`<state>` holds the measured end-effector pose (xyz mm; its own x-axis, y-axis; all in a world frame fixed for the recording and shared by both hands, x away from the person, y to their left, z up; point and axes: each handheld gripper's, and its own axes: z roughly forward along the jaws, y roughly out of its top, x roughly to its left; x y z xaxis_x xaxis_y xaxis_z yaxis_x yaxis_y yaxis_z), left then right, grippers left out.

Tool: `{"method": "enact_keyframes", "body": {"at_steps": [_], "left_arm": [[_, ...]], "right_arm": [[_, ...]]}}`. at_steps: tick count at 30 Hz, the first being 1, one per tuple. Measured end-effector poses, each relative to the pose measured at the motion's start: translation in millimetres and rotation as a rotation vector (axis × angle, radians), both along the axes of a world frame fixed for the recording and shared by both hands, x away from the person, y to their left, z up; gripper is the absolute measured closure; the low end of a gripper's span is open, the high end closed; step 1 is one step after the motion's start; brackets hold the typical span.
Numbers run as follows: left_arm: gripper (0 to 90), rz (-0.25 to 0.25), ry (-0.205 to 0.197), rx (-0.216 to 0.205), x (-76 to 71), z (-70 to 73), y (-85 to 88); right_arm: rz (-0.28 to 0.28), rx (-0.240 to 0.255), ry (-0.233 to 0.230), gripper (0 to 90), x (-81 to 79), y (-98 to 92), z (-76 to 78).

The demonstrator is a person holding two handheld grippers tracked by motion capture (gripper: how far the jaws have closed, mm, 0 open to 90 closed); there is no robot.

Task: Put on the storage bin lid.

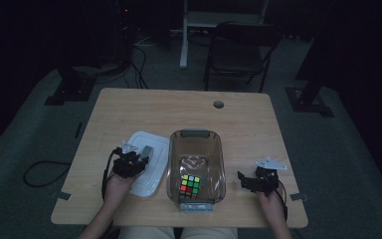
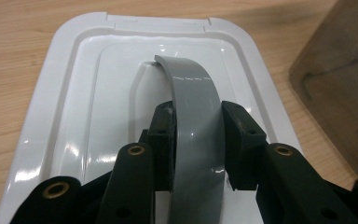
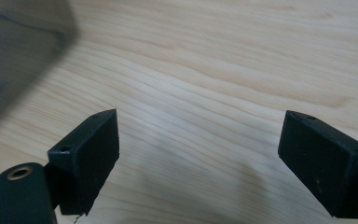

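My left tongs are clamped on the grey handle of the white lid, one jaw pressed against each side of the curved strap. The lid lies flat on the bench, left of the clear tub and just beside it, its right edge close to the tub's left wall. In the left gripper view the handle arches up from the middle of the lid and runs toward me between the jaws, and a corner of the tub shows at the far right.

The tub stands near the front middle of the bench with its long side running near to far. Inside it, at the near end, sits a colour cube with red, green, yellow and white squares on top.

My right tongs are right of the tub, well apart from it, low over bare wood. Their jaws stand wide apart with nothing between them; the right gripper view shows the bench grain in the gap and a blurred piece of the tub at upper left.
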<state>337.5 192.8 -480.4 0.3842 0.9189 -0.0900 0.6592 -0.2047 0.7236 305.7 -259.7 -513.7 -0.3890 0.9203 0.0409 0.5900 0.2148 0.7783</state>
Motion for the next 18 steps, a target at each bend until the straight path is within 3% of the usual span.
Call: {"method": "enact_keyframes", "body": {"at_steps": [3, 7, 18], "left_arm": [[68.6, 0.015, -0.007, -0.007, 0.4, 4.8, 7.9], [68.6, 0.019, -0.006, -0.014, -0.9, 8.4, 15.9], [68.7, 0.024, -0.012, -0.041, -5.8, 24.2, 29.6]], "right_arm": [[0.044, 0.011, -0.006, 12.1, -3.1, 9.6, 1.9], [0.109, -0.011, -0.005, 12.0, -6.8, 24.7, 0.7], [0.214, -0.002, -0.002, 12.0, -17.3, 54.0, -0.1]]}}
